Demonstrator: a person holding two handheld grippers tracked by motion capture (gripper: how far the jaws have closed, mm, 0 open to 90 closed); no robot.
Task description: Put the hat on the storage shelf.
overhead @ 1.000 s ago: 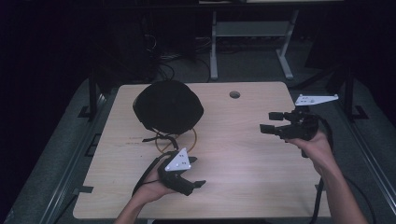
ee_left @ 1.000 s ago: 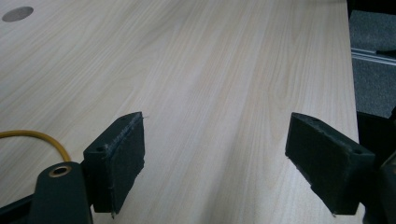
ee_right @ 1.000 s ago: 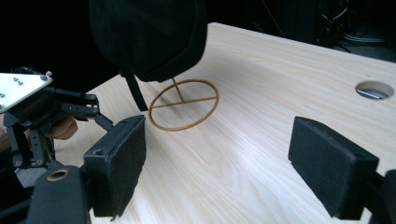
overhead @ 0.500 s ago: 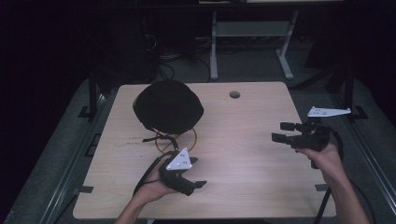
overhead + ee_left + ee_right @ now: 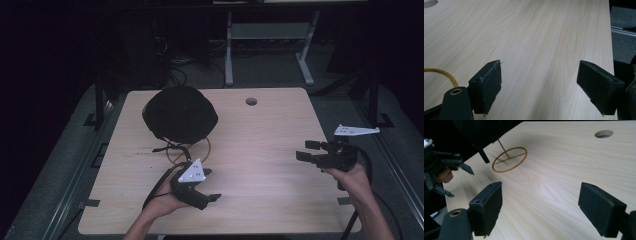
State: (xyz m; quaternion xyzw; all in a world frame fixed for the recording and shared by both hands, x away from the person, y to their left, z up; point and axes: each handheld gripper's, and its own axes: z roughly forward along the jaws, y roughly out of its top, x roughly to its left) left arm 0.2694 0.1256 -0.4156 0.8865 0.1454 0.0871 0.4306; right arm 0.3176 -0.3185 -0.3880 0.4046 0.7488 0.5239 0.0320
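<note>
Two grippers are held low over a pale wooden table (image 5: 260, 150), and both sets of jaws stand wide apart with nothing between them. The left gripper (image 5: 212, 197) is kept at the near edge, just beside a thin yellow ring (image 5: 189, 150) that lies flat on the wood; the right gripper (image 5: 306, 151) is held near the right edge, well apart from it. Behind the ring, at the far left of the table, a black dome-shaped hat (image 5: 180, 114) is seen, with a dark strap trailing from under it toward the ring.

Trouble is judged most likely at the ring itself. It is a slim wire hoop with a bar across it, seen clearly in the right gripper view (image 5: 510, 159), and it lies flush on a smooth laminate surface. The broad, flat black pads (image 5: 489, 206) may slide over it rather than under it, so it could be pushed away or pinched only at the edge and flicked out. Because the hat rests on or against the far side of the ring, a pull might drag the soft, matt fabric along. The strap could also be caught by mistake. A round cable hole (image 5: 251, 101) is cut in the far part of the table.
</note>
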